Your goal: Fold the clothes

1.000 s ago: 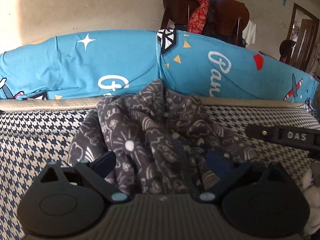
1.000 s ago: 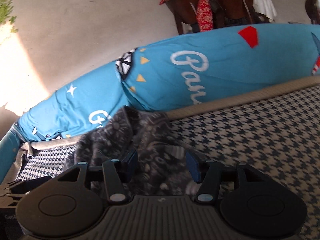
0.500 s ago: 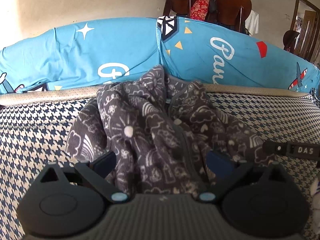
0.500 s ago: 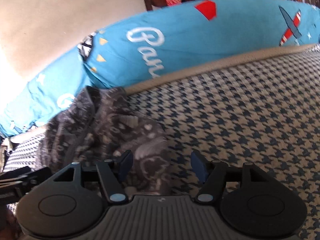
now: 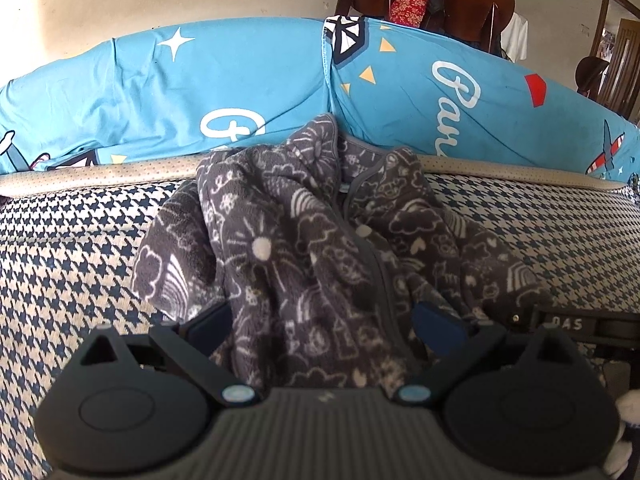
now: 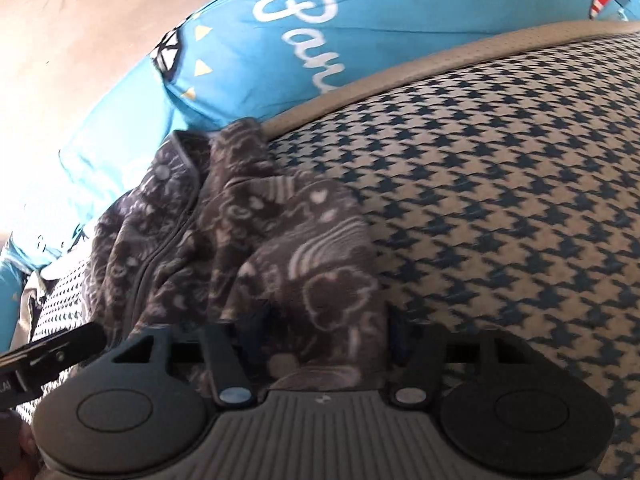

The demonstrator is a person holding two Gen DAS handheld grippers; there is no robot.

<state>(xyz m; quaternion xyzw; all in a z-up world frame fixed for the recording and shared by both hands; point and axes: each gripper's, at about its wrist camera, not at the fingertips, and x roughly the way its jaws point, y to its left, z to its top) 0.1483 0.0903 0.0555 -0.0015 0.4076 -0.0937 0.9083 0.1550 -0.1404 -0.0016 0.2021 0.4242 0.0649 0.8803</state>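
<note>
**Both grippers at the near hem of one crumpled fleece**

We see one dark grey fleece jacket with a white doodle print [image 5: 304, 248], bunched on the blue-and-cream houndstooth surface [image 5: 72, 248], its zip running away from us toward the two turquoise printed pillows [image 5: 168, 92]. Our left gripper [image 5: 324, 324] stands spread, fleece between its fingers. Our right gripper [image 6: 324, 328] straddles the jacket's right edge; whether it pinches, we cannot tell.
</note>
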